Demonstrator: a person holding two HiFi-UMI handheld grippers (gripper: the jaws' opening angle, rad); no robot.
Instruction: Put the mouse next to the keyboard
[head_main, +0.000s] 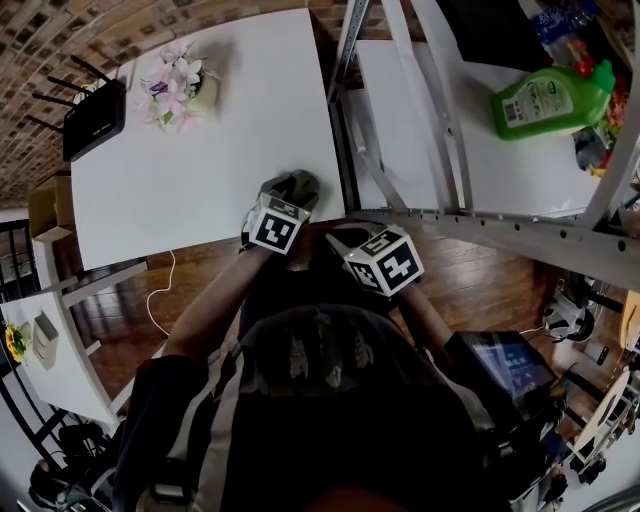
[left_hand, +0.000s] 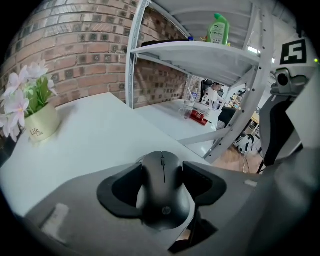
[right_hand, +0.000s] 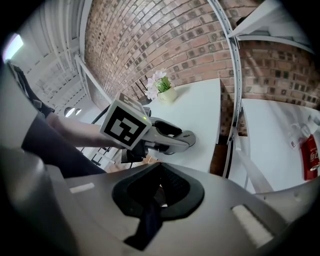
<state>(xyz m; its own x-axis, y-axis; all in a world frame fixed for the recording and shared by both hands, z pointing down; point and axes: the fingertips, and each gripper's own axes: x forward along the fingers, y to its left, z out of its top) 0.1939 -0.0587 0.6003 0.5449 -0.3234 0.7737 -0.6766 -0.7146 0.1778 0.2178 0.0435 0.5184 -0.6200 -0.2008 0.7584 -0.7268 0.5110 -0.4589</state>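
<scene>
Mouse (left_hand: 162, 192) pinched in left gripper (left_hand: 163, 172) jaws over near table (left_hand: 100, 135) edge, for carrying; right gripper (right_hand: 159, 185) jaws pressed together, empty.

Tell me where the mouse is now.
Left gripper view: the mouse sits clamped in the left gripper, over the near right corner of the white table.

I count two grippers in my hands: my left gripper (head_main: 292, 186) and my right gripper (right_hand: 161, 168). There is one mouse (left_hand: 162, 187). One flower pot (head_main: 185, 88) and one black router (head_main: 93, 120) sit upper left. One green bottle (head_main: 550, 98) sits upper right. There is one white worktop (head_main: 200, 180).
</scene>
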